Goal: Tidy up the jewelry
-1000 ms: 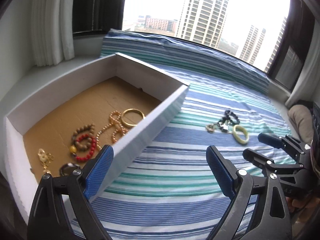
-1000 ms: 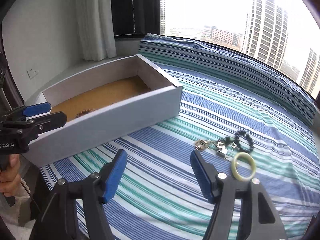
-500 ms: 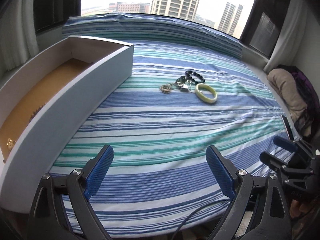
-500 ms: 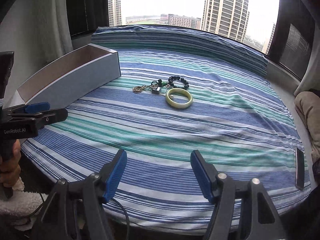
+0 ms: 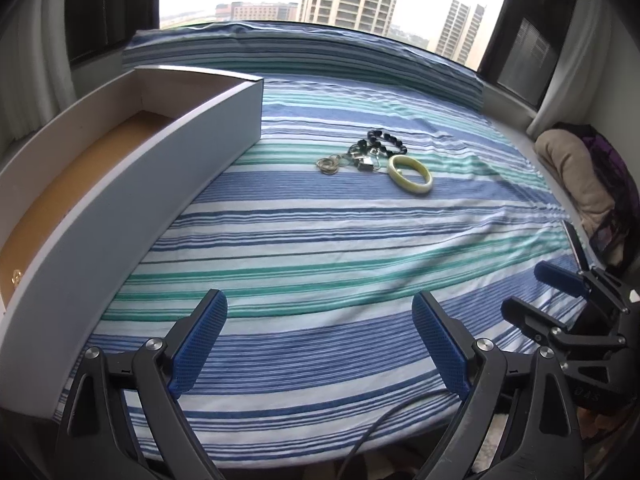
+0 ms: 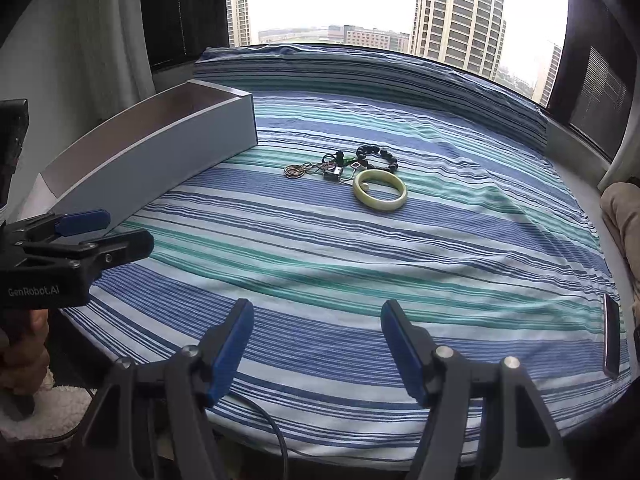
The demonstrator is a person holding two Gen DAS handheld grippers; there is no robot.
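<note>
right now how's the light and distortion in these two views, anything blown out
Left wrist view: window sky blown white, fisheye bows the white box wall; green bangle sharp. Right wrist view: same overexposed sky, dark vignetted corners, striped sheet curves, soft even daylight, no hard shadows.

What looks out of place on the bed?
A small cluster of jewelry lies loose on the striped sheet, outside the box: green bangle, black bead bracelet, tangled rings. Nothing looks damaged.
</note>
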